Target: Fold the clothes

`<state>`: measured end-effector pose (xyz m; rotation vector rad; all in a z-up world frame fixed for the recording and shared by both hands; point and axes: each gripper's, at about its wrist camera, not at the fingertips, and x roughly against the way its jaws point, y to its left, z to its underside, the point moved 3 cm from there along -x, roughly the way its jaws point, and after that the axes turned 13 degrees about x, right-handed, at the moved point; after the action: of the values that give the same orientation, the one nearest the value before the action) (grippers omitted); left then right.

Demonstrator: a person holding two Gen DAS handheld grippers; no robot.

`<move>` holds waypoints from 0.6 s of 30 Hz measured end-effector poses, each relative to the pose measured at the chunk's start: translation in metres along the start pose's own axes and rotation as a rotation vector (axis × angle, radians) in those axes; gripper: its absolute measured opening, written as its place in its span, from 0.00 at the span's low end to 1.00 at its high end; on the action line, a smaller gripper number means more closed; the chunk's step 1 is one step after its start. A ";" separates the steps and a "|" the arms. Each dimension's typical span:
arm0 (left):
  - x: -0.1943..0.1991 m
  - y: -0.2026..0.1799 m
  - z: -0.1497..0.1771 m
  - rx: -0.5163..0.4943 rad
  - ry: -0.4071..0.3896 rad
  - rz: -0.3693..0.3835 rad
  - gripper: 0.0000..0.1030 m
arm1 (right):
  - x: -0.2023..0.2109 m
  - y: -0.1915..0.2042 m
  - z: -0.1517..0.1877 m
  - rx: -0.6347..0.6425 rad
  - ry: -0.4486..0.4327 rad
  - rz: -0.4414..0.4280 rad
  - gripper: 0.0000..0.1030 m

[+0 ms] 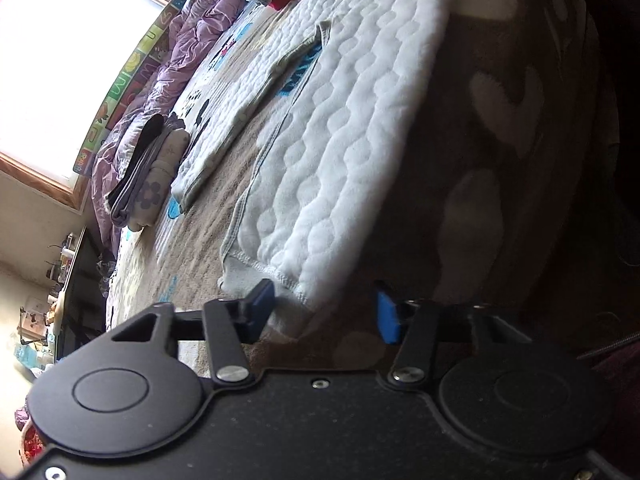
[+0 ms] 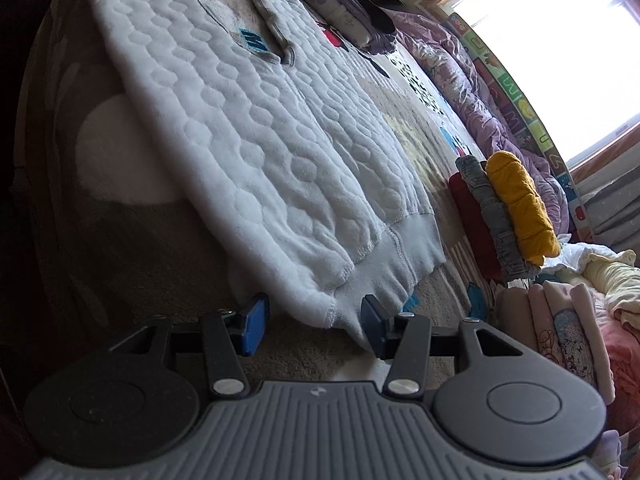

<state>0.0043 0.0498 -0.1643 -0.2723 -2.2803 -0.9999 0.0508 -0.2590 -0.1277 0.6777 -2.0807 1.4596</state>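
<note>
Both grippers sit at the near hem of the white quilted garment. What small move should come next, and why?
Probably ease both forward and close. The left gripper and right gripper stand open, each straddling a hem corner of the white quilted garment, the fingers not yet pressing cloth.

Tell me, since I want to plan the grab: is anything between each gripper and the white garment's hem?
Nothing visible. The left gripper sits with open jaws right at the near corner of the white garment, and the right gripper brackets the hem corner, pads apart. Only the bare bed cover lies beneath.
</note>
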 end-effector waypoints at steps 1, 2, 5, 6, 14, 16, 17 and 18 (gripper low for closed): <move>0.000 0.000 0.000 0.005 -0.006 0.002 0.48 | -0.001 0.000 0.001 0.009 -0.001 0.006 0.49; 0.000 0.000 0.000 0.009 -0.013 0.003 0.46 | -0.001 -0.001 0.001 0.015 -0.001 0.009 0.49; 0.001 0.003 -0.002 0.029 -0.028 0.012 0.40 | -0.004 -0.003 0.003 0.016 -0.009 0.008 0.48; 0.002 0.005 -0.003 0.042 -0.034 0.016 0.36 | -0.004 -0.003 0.003 0.016 -0.013 0.002 0.46; 0.015 0.053 -0.026 0.334 -0.136 0.078 0.08 | 0.012 -0.033 0.004 -0.192 -0.111 -0.037 0.13; 0.014 0.067 -0.033 0.409 -0.157 0.089 0.08 | 0.018 -0.048 0.005 -0.271 -0.141 -0.030 0.12; 0.012 0.074 -0.036 0.442 -0.165 0.093 0.08 | 0.020 -0.055 0.005 -0.305 -0.153 -0.027 0.12; 0.011 0.081 -0.040 0.473 -0.172 0.099 0.07 | 0.022 -0.062 0.005 -0.339 -0.166 -0.023 0.11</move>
<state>0.0480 0.0766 -0.0894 -0.2726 -2.5481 -0.3774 0.0740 -0.2850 -0.0715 0.7009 -2.3623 1.0292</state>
